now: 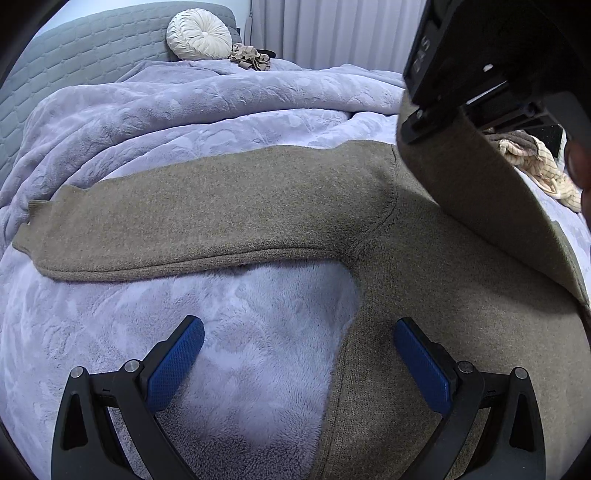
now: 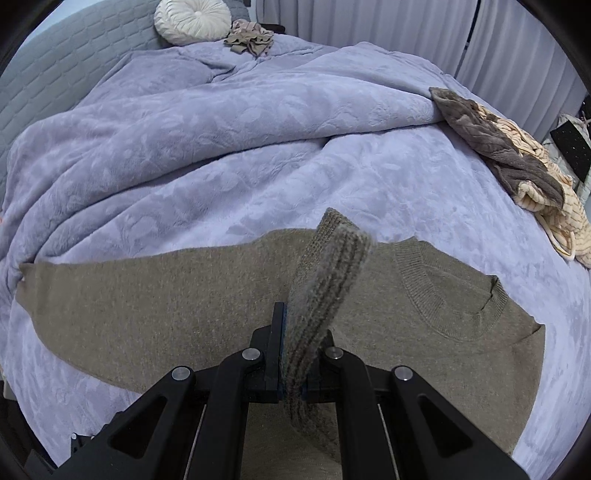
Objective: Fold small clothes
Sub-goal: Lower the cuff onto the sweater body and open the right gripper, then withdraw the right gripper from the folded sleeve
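An olive-brown knit sweater [image 1: 229, 218] lies flat on the lilac fleece blanket [image 1: 184, 122], one sleeve stretched out to the left. My left gripper [image 1: 299, 354] is open, low over the sweater's side edge below the armpit, one blue pad [image 1: 177, 365] over blanket and the other over knit. My right gripper [image 2: 293, 354] is shut on the ribbed cuff of the other sleeve [image 2: 328, 280] and holds it lifted above the sweater's body [image 2: 184, 306]. That lifted sleeve [image 1: 491, 206] crosses the upper right of the left wrist view under the right gripper's body. The neckline [image 2: 443, 306] lies to the right.
A crumpled grey and cream striped clothes pile [image 2: 517, 166] lies at the bed's right edge. A round white cushion [image 2: 192, 18] and a small beige garment [image 2: 251, 37] sit at the grey quilted headboard [image 1: 74, 62]. Curtains [image 2: 406, 22] hang behind.
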{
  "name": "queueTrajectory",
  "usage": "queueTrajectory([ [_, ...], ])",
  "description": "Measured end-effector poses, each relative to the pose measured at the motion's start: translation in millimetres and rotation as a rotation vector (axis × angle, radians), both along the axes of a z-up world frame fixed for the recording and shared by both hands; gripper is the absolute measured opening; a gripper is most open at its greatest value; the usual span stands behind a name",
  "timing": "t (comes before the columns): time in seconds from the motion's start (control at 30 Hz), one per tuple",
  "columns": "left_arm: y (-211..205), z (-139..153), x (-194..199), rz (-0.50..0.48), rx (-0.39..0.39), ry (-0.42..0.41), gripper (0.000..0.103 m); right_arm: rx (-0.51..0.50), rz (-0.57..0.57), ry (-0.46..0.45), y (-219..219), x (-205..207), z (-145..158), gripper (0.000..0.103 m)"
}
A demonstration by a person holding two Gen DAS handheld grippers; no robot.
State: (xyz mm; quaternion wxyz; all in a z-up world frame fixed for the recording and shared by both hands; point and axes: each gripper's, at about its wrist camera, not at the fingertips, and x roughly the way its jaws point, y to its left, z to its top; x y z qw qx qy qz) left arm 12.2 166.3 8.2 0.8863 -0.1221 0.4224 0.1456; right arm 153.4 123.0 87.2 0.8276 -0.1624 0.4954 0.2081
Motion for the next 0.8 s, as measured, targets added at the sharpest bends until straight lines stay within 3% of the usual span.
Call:
queueTrajectory([
  [0.23,1.8,-0.8,-1.7,0.009,-0.016,-0.005,0.103,-0.05,0.122,0.106,21.4,-13.1,-28.0,0.01],
  [0.43,2.0,-1.6,-1.8,0.009,-0.017,-0.003,0.103,0.119,0.224,0.26,21.9,-25.3,-16.6,0.017],
  [0.47,2.0,-1.9,-1.8,0.009,-0.018,-0.002,0.103,0.14,0.238,0.246,20.5,-28.4,-7.6,0.021],
  [0.5,1.9,-2.0,-1.8,0.009,-0.017,-0.001,0.103,0.156,0.244,0.23,17.3,-30.3,0.6,0.032],
  [0.57,1.7,-2.9,-0.9,0.008,-0.018,0.004,0.103,0.161,0.212,0.174,5.5,-29.8,13.4,0.053],
  [0.67,2.5,-4.6,1.1,0.009,-0.025,0.012,0.103,0.139,0.128,0.13,-22.8,-20.8,13.4,0.056],
  [0.8,2.0,-5.5,1.8,0.01,-0.019,0.02,0.103,0.076,-0.036,0.155,-71.5,-4.4,-16.5,0.056],
])
